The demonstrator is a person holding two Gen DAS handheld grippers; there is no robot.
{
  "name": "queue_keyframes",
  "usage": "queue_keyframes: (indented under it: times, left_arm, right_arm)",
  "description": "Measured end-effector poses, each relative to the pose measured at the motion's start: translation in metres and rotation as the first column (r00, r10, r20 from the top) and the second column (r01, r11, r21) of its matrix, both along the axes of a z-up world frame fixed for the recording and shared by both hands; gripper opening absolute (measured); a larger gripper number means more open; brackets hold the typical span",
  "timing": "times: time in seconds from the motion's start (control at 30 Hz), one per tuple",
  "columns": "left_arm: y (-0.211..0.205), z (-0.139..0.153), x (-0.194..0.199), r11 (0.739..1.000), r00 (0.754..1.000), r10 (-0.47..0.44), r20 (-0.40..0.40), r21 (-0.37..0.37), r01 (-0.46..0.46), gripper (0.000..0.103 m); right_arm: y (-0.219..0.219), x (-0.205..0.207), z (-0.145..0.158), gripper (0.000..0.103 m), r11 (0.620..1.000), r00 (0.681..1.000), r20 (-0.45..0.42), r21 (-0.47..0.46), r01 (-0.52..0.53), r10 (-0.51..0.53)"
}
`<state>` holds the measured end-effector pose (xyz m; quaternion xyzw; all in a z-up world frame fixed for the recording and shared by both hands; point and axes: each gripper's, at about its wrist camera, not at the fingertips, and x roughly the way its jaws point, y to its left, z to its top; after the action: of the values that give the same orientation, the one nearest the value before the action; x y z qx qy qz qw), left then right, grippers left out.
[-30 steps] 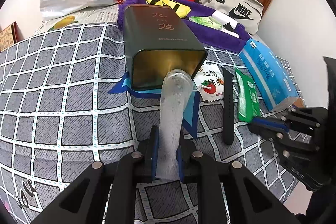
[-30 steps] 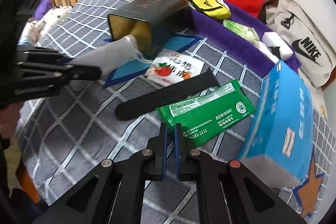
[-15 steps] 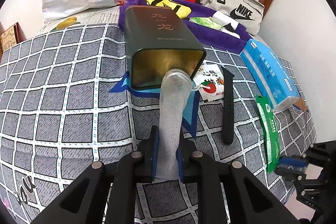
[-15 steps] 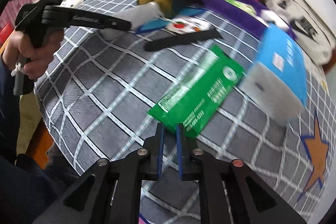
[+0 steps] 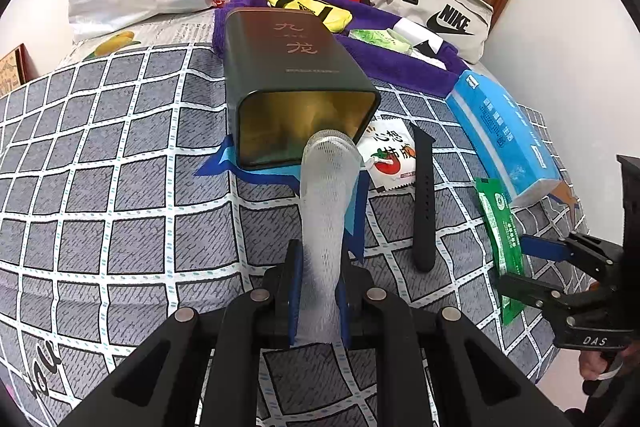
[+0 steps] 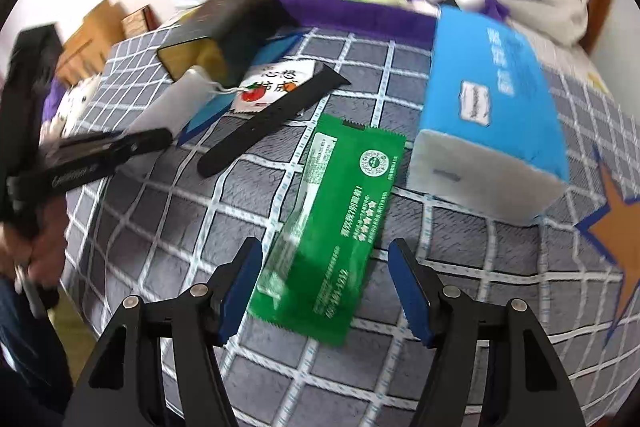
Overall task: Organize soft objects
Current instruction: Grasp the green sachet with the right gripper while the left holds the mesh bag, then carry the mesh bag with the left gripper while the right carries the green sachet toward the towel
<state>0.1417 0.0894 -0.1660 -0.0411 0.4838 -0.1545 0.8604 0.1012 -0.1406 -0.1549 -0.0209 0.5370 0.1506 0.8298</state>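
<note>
My left gripper point(image 5: 318, 293) is shut on a white mesh sleeve point(image 5: 326, 211), whose far end rests at the mouth of a dark green tin point(image 5: 292, 79) lying on its side on the checked bedspread. My right gripper point(image 6: 326, 289) is open, its blue pads either side of the near end of a green packet point(image 6: 340, 223) that lies flat on the bed. The right gripper also shows in the left wrist view point(image 5: 532, 263), beside the green packet point(image 5: 500, 231).
A black watch strap point(image 6: 272, 119), a white tomato sachet point(image 6: 272, 87) and a blue tissue pack point(image 6: 492, 99) lie near the packet. A purple towel point(image 5: 400, 63) with small items, a Nike bag point(image 5: 436, 11), red and white shopping bags stand at the back. The bed edge is near right.
My right gripper dragged the green packet toward the bed's near edge, then opened and released it. The left gripper still holds the mesh sleeve at the tin's mouth.
</note>
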Motion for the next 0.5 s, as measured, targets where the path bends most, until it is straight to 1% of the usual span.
queue_keyframes:
  times: [0.07,0.13,0.23,0.3,0.37,0.4,0.47,0.5]
  left_arm:
    - [0.0,0.0,0.001,1.0,1.0,-0.005,-0.002,0.001,0.005,0.015]
    - [-0.001,0.0,0.002,1.0,1.0,-0.006,-0.005,0.001,0.006,0.015]
    - [-0.002,0.0,0.003,1.0,1.0,-0.008,-0.009,0.0,0.008,0.015]
    - [-0.004,0.0,0.004,1.0,1.0,-0.009,-0.008,0.004,0.009,0.015]
    - [-0.003,0.0,0.004,1.0,1.0,-0.006,-0.007,-0.003,0.006,0.015]
    - [-0.004,0.0,0.004,1.0,1.0,-0.005,-0.009,-0.01,0.004,0.015]
    - [-0.003,0.0,0.005,1.0,1.0,-0.001,-0.01,-0.025,0.001,0.015]
    - [-0.002,0.0,0.005,1.0,1.0,-0.002,-0.011,-0.031,0.002,0.015]
  right_arm:
    - [0.006,0.002,0.0,0.065,1.0,1.0,0.008,0.003,0.016,-0.016]
    - [0.013,0.005,-0.003,0.065,1.0,1.0,0.023,-0.019,0.021,-0.021]
    - [0.024,0.008,-0.009,0.065,0.995,0.999,0.051,-0.095,0.02,-0.015]
    - [0.03,0.006,-0.012,0.065,0.99,0.996,0.089,-0.144,0.005,0.008]
    - [0.031,0.005,-0.011,0.055,0.99,0.994,0.107,-0.142,-0.016,0.031]
    - [0.03,0.005,-0.01,0.042,0.991,0.993,0.109,-0.135,-0.024,0.039]
    - [0.028,0.005,-0.009,0.039,0.99,0.993,0.102,-0.134,-0.043,0.057]
    - [0.026,0.005,-0.008,0.036,0.99,0.993,0.099,-0.131,-0.047,0.06]
